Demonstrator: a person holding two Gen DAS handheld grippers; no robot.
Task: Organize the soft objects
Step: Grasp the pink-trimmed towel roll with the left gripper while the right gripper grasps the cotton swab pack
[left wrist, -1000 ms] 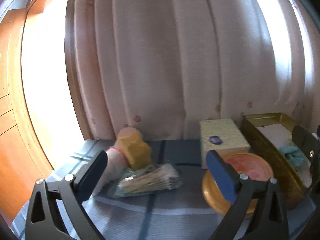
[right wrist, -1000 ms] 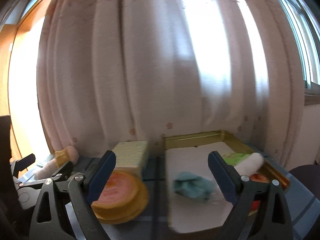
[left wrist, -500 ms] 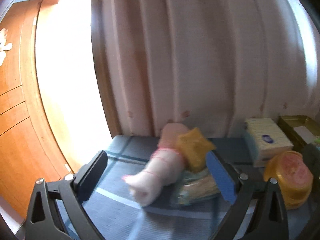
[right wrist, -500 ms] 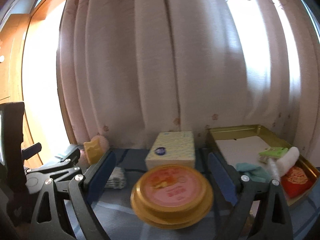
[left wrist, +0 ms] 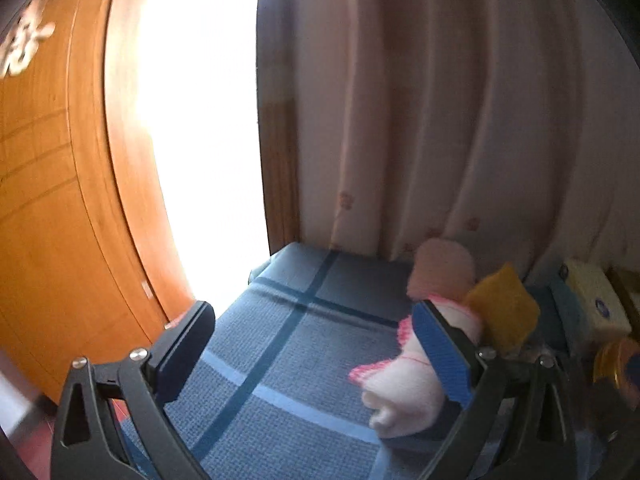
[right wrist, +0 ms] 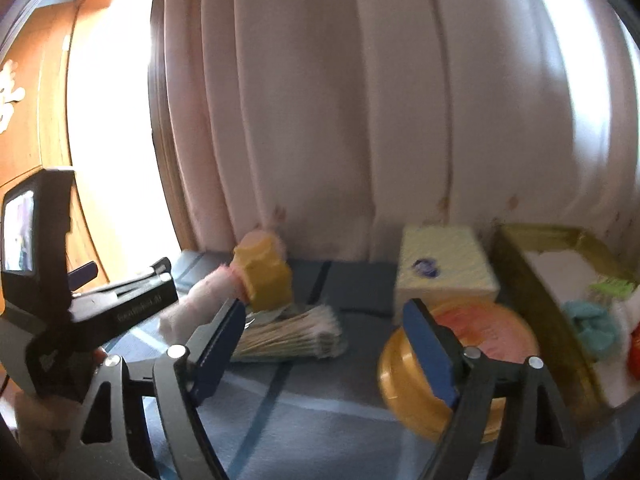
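Observation:
A rolled white-and-pink cloth (left wrist: 404, 384) lies on the blue checked table cover (left wrist: 280, 352), with a yellow sponge (left wrist: 504, 312) leaning on it. My left gripper (left wrist: 312, 356) is open and empty, its right finger just in front of the roll. In the right wrist view the roll (right wrist: 204, 300) and sponge (right wrist: 264, 276) sit at the left. My right gripper (right wrist: 324, 352) is open and empty above the table. A gold tray (right wrist: 560, 240) at the right holds a teal cloth (right wrist: 592, 324) and other soft items.
A bag of wooden sticks (right wrist: 288, 336) lies beside the sponge. A yellow tissue box (right wrist: 444, 268) and a round yellow lidded container (right wrist: 480, 356) stand in the middle. A curtain (right wrist: 360, 120) hangs behind the table. A wooden door (left wrist: 60, 200) stands at the left.
Both cameras have swung left. The roll and sponge shifted right in the left view; the tray moved toward the right edge in the right view. Both grippers stay open.

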